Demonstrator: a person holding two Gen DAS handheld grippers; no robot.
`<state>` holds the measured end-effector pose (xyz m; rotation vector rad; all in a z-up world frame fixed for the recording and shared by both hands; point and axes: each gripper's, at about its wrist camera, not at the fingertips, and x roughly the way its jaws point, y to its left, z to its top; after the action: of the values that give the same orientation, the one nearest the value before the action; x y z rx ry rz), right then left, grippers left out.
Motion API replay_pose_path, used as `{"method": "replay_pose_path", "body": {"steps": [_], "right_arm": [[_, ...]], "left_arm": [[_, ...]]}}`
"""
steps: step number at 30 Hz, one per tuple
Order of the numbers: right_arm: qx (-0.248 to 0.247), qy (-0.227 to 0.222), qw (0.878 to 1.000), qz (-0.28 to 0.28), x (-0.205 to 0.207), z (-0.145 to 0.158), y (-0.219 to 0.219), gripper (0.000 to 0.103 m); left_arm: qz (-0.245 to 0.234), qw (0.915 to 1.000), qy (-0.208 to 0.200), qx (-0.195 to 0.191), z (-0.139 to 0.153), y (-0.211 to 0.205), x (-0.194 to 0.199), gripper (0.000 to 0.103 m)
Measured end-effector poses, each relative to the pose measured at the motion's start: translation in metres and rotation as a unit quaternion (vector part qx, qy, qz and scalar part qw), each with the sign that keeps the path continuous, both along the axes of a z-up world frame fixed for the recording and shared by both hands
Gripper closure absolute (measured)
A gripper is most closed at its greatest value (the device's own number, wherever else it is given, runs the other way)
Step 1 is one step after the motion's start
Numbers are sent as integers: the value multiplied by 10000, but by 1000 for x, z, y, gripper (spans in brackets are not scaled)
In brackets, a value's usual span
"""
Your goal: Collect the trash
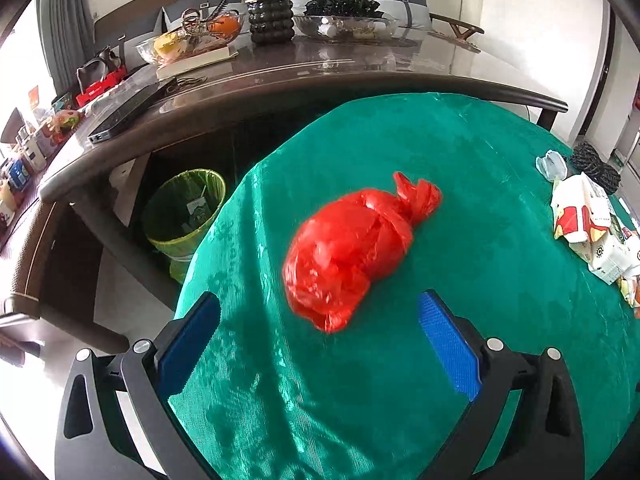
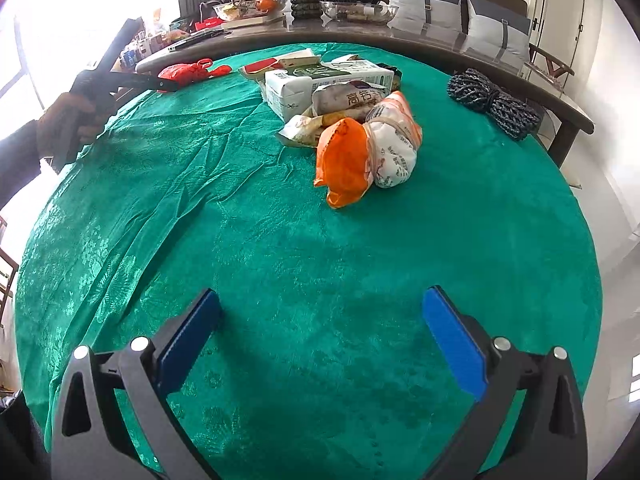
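A knotted red plastic bag (image 1: 352,248) lies on the green tablecloth (image 1: 460,168), just ahead of my open, empty left gripper (image 1: 320,312). It also shows far left in the right wrist view (image 2: 184,71), with the left gripper (image 2: 168,85) beside it. A green-lined trash bin (image 1: 185,208) stands on the floor left of the table. My right gripper (image 2: 320,308) is open and empty above bare cloth. Ahead of it lies a pile of trash: an orange and white wrapper (image 2: 360,156), a milk carton (image 2: 320,86) and snack packets (image 2: 348,100).
A dark coiled rope (image 2: 494,104) lies at the table's right side. A long brown table (image 1: 320,76) behind holds glass bowls (image 1: 192,40), a potted plant (image 1: 271,16) and a laptop (image 1: 128,110). Cartons (image 1: 588,220) lie at the right.
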<state>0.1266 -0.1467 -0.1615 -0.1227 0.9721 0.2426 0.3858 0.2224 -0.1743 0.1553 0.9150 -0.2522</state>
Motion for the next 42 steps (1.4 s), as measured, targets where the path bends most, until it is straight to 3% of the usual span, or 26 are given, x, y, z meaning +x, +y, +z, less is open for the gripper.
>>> {"method": "replay_pose_path", "body": {"steps": [5, 8, 12, 15, 17, 19, 23, 28, 34, 35, 38, 39, 42], "right_arm": [[-11, -7, 10000, -26, 0, 0, 0, 5], [-9, -8, 10000, -29, -1, 0, 1, 5], [-7, -8, 10000, -28, -1, 0, 0, 5], [-6, -9, 10000, -26, -1, 0, 0, 5], [7, -9, 10000, -40, -2, 0, 0, 5], [53, -4, 10000, -59, -2, 0, -2, 5], [427, -21, 9989, -167, -1, 3, -13, 5], [996, 30, 9940, -449, 17, 13, -18, 5], [795, -206, 9960, -356, 70, 28, 11, 5], [671, -218, 9968, -380, 77, 27, 12, 7], [429, -270, 9974, -519, 79, 27, 1, 44], [467, -230, 9973, -513, 76, 27, -7, 52], [342, -232, 9978, -515, 62, 30, -32, 56]], "left_arm": [[-588, 9981, 79, 137, -2, -21, 20, 5], [-702, 9970, 66, 304, -6, -33, 29, 5], [-727, 9972, 143, 132, -7, -34, 34, 5], [-780, 9968, 168, -55, -5, -34, 27, 27], [-757, 9970, 155, -105, -2, -33, 22, 57], [-623, 9977, 206, -177, 1, -31, 19, 61], [-494, 9985, 152, -205, 10, -34, -9, 63], [-472, 9983, 202, -289, 17, -59, -80, 63], [-299, 9967, 443, -618, 14, -98, -154, 62], [-244, 9961, 461, -710, 15, -103, -163, 62], [-124, 9964, 358, -756, 21, -123, -185, 62], [-114, 9962, 341, -788, 23, -128, -190, 62], [-128, 9953, 298, -910, 27, -151, -208, 62]]}}
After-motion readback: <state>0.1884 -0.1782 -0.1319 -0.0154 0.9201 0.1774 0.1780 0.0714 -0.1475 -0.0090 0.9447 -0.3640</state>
